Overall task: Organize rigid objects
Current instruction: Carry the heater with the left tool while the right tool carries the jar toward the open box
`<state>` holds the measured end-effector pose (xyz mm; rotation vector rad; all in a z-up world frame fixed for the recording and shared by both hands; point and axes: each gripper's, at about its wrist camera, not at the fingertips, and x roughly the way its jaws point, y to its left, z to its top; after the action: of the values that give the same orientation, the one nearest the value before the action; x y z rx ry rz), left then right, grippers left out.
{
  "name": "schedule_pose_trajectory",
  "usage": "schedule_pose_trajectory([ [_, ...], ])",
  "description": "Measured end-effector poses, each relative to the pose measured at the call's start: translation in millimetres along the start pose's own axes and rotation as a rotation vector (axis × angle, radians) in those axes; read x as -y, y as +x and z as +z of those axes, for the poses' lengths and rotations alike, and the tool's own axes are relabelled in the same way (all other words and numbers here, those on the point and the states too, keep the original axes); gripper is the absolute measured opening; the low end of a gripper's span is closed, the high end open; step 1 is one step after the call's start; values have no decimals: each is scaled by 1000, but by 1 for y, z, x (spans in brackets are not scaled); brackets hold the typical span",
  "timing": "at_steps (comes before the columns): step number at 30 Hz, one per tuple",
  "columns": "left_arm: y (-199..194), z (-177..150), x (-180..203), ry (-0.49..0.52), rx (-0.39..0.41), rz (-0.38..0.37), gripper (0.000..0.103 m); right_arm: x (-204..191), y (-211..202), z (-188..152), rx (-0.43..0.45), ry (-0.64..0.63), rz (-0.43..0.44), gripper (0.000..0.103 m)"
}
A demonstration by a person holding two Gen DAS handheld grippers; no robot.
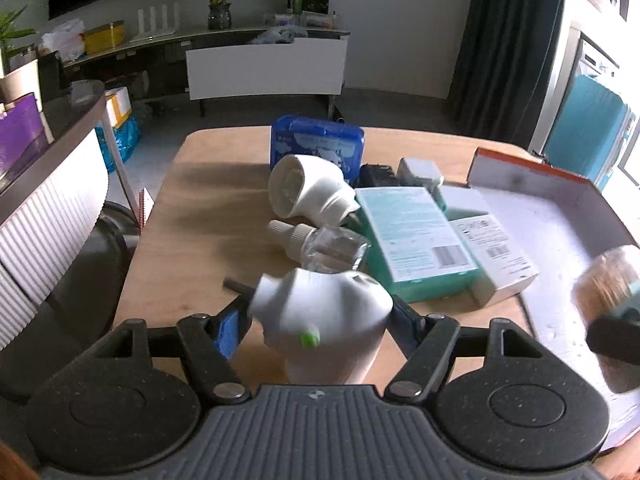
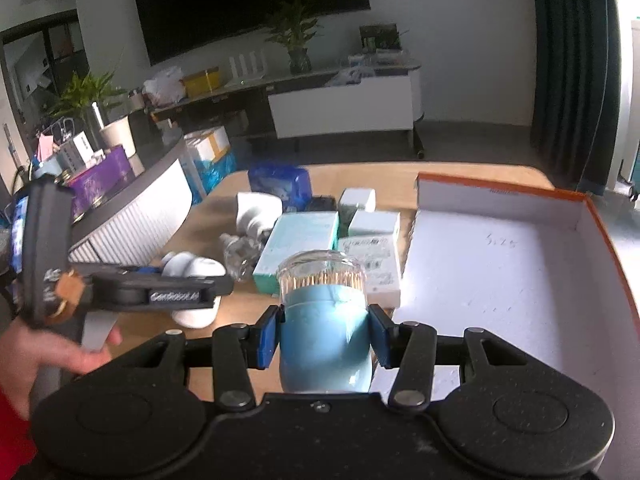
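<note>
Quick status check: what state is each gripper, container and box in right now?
Left gripper: jaws around the white plastic plug-in device, contact unclear.
Right gripper: shut on the blue toothpick jar with clear lid, lifted, upright.
Orange-edged white cardboard box: open, inside bare.
Clear refill bottle with white cap: capped, on its side.
Teal flat carton: closed, lying flat.

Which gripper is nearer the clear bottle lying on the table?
Left. The left gripper sits just short of the clear bottle, around a white device. The right gripper is farther off, beside the open box.
</note>
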<state>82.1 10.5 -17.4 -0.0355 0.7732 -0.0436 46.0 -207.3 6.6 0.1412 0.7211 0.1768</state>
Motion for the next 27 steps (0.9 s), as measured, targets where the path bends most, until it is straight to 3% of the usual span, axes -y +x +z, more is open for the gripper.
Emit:
schedule_pose_trajectory([
  [10,-23,9,31,-38,35,-29,73,24,-20,9,56,41,-41,57],
  [27,-25,32,99,22,50,-112,73,77,-51,15,149,139,-138,57],
])
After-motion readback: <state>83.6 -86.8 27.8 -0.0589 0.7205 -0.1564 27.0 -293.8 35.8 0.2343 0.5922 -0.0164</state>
